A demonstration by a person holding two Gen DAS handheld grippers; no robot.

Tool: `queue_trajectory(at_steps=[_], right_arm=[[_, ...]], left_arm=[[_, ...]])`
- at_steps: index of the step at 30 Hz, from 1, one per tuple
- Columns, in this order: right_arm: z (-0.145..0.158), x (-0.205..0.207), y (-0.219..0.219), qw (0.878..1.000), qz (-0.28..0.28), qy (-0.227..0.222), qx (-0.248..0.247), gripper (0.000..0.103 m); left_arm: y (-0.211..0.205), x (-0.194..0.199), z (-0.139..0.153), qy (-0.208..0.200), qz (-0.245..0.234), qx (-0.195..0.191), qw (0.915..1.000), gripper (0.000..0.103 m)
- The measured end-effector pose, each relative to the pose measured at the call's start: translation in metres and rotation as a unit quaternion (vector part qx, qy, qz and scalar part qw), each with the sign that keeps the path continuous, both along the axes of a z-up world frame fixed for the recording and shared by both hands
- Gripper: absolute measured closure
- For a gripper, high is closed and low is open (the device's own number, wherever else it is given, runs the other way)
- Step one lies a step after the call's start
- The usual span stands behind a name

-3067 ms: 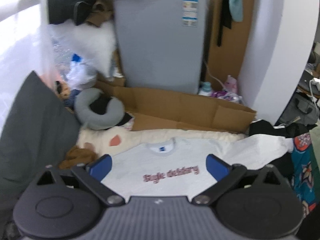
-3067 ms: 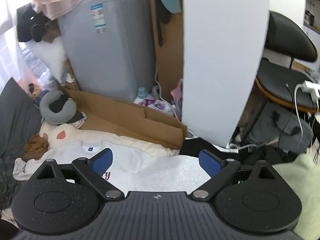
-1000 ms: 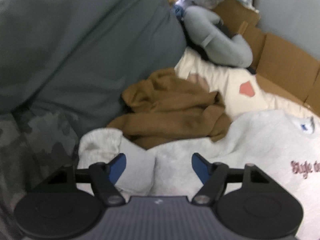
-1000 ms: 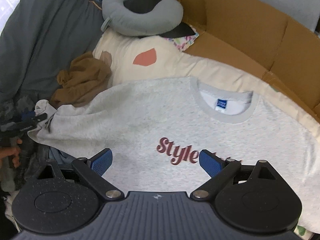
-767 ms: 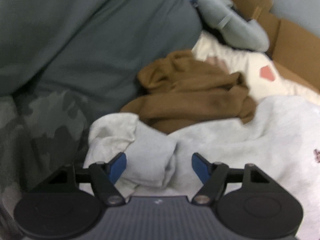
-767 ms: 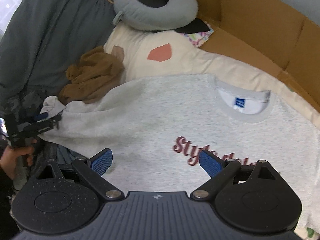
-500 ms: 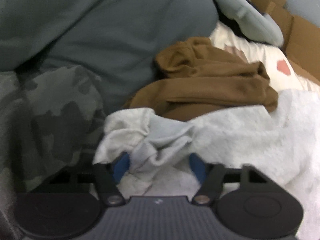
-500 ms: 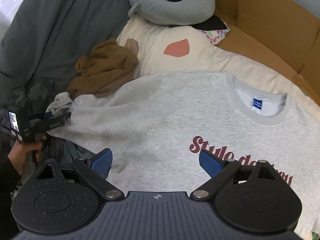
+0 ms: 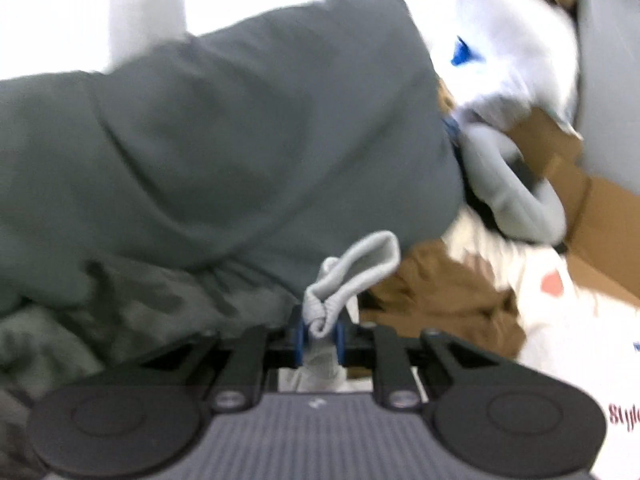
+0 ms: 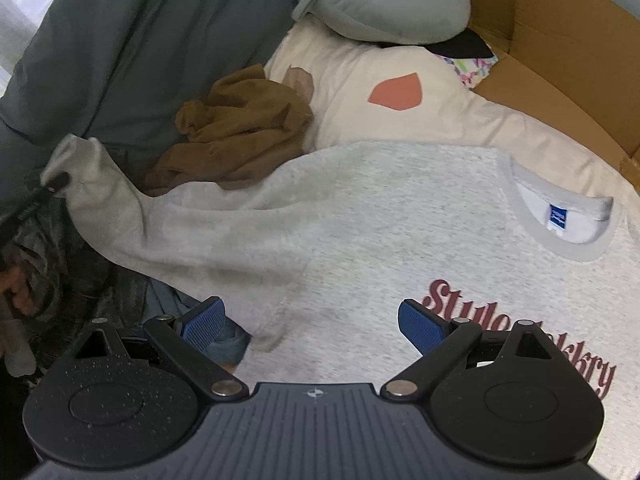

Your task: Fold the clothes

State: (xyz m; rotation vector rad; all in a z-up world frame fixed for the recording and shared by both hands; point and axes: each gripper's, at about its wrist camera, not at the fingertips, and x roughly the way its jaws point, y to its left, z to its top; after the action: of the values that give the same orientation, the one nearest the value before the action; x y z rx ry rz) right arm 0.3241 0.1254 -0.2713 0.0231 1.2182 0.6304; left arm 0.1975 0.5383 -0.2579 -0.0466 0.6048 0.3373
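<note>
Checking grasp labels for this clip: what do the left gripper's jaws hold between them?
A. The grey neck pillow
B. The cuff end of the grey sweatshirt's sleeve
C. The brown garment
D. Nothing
B: in the left wrist view the left gripper has its jaws pinched on the bunched sleeve cuff of the grey sweatshirt; the brown garment lies apart, untouched.

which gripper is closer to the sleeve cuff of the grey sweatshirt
Left. The left gripper is clamped on the sleeve cuff; the right gripper hovers open over the sweatshirt's body, away from it.
</note>
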Motion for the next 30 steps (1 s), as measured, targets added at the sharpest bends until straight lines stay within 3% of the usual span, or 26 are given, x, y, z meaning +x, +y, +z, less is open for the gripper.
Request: queue_trajectory(at_steps=[10, 16, 24, 30], right_arm=[[-0.012, 0.011, 0.009, 1.0, 0.005, -0.014, -0.002, 0.007], [-0.024, 0.033, 0.028, 1.0, 0.003, -0.01, 0.014, 0.008], [-0.042, 0.074, 0.087, 0.998, 0.053, -0.032, 0.027, 0.033], [-0.076, 0.11, 0.116, 0.999, 0.033, -0.001, 0.007, 0.04]], left_arm=[[0.042, -0.043, 0.025, -0.046, 0.105, 0.001, 0.9935, 0.09], [0.055, -0.064, 0.026, -0.067, 0.129, -0.011, 0.9893, 0.09], [0.055, -0.083, 0.029, -0.077, 0.137, -0.019, 0.9874, 0.09], [0.049, -0.099, 0.036, -0.095, 0.129, -0.032, 0.9866, 0.09]])
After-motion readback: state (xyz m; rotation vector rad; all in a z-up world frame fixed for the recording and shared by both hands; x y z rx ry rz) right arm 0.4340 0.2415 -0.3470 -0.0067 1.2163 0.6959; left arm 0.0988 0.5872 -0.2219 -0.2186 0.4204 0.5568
